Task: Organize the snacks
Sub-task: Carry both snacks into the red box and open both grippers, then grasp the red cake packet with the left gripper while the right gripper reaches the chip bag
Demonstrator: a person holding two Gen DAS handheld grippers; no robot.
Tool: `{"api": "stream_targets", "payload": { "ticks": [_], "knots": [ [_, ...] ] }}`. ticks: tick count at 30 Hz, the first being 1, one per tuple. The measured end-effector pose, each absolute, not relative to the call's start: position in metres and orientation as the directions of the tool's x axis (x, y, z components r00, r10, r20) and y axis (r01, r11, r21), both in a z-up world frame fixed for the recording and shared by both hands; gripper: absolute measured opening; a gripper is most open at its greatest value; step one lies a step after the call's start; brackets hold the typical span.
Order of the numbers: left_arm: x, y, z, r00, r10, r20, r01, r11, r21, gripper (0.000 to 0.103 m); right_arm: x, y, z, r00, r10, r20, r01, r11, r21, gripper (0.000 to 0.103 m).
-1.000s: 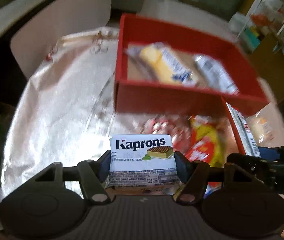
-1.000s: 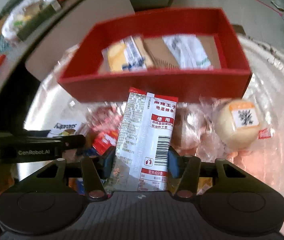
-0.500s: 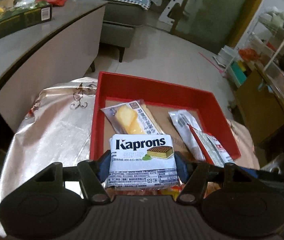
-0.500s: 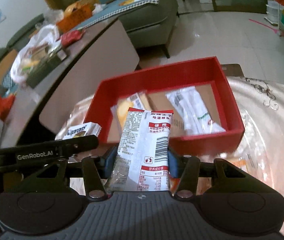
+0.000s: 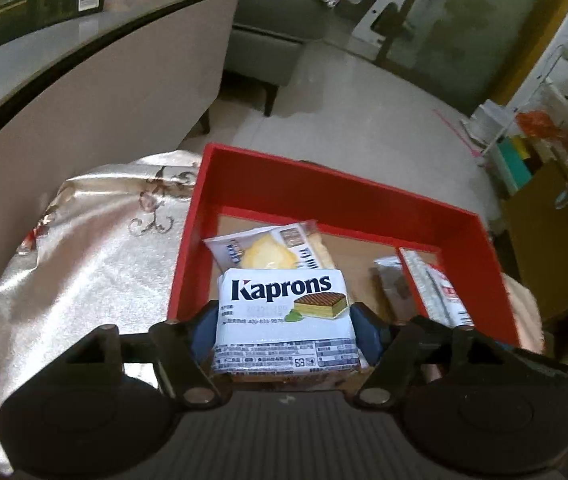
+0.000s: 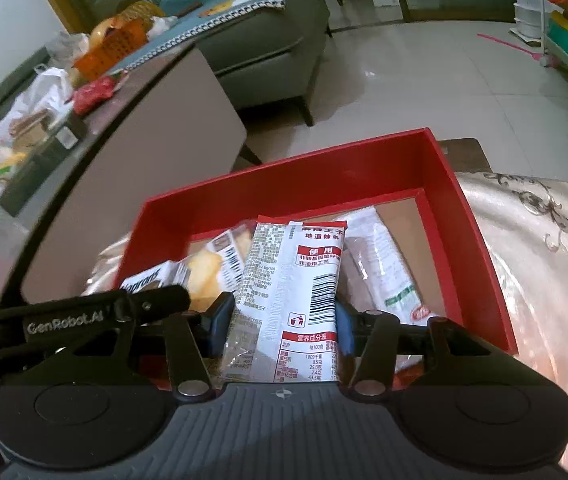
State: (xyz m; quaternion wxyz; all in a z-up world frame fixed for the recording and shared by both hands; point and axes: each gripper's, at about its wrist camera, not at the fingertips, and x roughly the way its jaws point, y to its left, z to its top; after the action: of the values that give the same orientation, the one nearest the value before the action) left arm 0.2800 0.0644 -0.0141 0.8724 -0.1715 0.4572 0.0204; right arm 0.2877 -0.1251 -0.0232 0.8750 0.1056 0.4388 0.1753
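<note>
While both claws hang over the red box (image 5: 200, 216), the drop-off step is in hand: the left claw (image 5: 286, 326) is opening, the Kaprons pack (image 5: 286, 312) between its pads, and the right claw (image 6: 280, 324) stays clenched on the spicy-strip packet (image 6: 292, 280). Next, each snack probably needs releasing onto free box floor.

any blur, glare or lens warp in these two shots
Left wrist view: sharp on the Kaprons pack, heavy fisheye bending of the counter edge, black vignette corners, sheen on the silver cloth. Right wrist view: the red-and-white packet reads clearly, the Kaprons pack at left is smeared, floor tiles reflect light, red box walls bow outward.
</note>
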Motion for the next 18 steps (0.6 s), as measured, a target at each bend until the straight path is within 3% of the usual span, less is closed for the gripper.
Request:
{"api": "stream_targets", "payload": {
  "ticks": [9,13,18],
  "knots": [
    [0.282,0.064,-0.017,0.572,-0.145,-0.807,-0.197,0.931,-0.307,0.071,0.301,-0.124,-0.036,0.539,0.362,-0.761,-0.190,0.932,0.308,0.066],
    [0.280,0.067,-0.013,0.580,-0.155,-0.800,-0.204,0.923,-0.327,0.072,0.297,-0.129,-0.029,0.563,0.363,-0.743,-0.188,0.931,0.312,0.072],
    [0.276,0.066,-0.006,0.599,-0.139,-0.789,-0.188,0.933,-0.307,0.075,0.290,-0.137,-0.017,0.587,0.366,-0.722,-0.176,0.929,0.327,0.072]
  ]
}}
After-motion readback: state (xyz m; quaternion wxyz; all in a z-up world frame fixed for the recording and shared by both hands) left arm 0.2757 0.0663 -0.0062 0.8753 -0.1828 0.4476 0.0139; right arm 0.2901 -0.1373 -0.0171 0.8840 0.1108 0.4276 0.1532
